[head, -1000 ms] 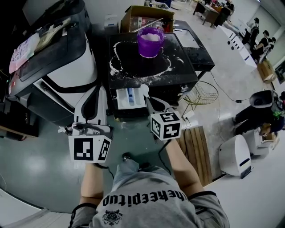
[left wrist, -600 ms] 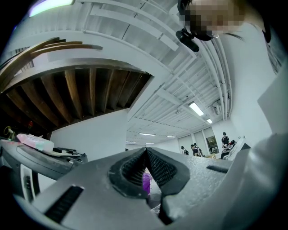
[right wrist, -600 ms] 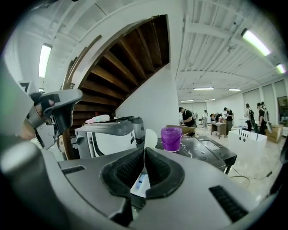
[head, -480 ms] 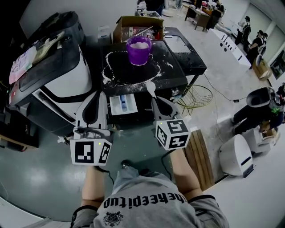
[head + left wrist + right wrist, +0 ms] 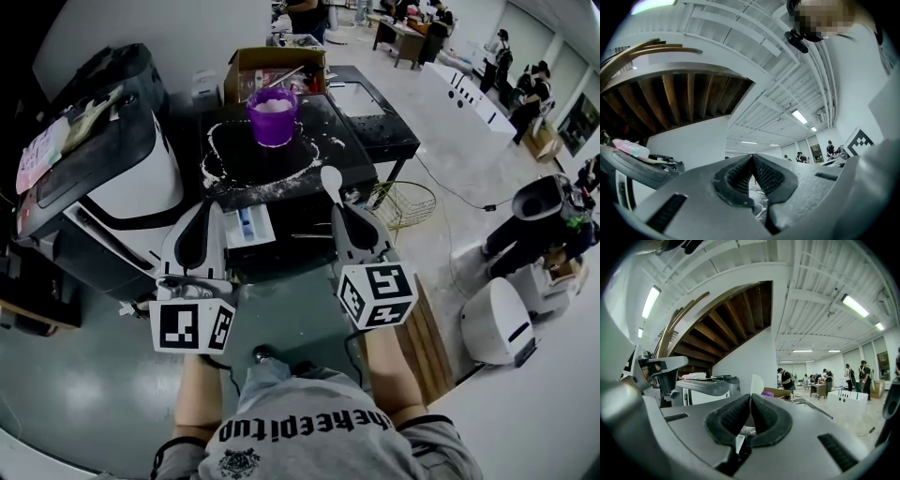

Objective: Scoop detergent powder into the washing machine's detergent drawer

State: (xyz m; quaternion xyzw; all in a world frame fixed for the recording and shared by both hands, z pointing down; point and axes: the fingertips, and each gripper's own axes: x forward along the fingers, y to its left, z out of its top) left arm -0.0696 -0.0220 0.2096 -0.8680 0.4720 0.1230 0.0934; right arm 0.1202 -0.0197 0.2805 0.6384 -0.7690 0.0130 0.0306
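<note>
The washing machine's black top [image 5: 281, 161] is dusted with white powder. A purple cup [image 5: 273, 114] of powder stands on it toward the back. The detergent drawer [image 5: 246, 226] is pulled out at the front and shows a blue compartment. My right gripper [image 5: 349, 212] is shut on a white spoon [image 5: 330, 178], whose bowl points up over the machine's front right edge, to the right of the drawer. The right gripper view shows the spoon [image 5: 757, 383] standing above the closed jaws, with the purple cup [image 5: 767, 393] beyond. My left gripper [image 5: 201, 210] is shut and empty, left of the drawer.
A white and black machine [image 5: 112, 159] stands at the left. A cardboard box [image 5: 272, 61] sits behind the cup and a black table [image 5: 375, 103] to the right. A wire basket [image 5: 403, 202], a wooden pallet [image 5: 427, 319] and a white appliance [image 5: 492, 319] are on the floor. People stand at the back.
The right gripper has carried the spoon from over the drawer to the right and a little back. The left gripper has barely moved. The head view has shifted.
</note>
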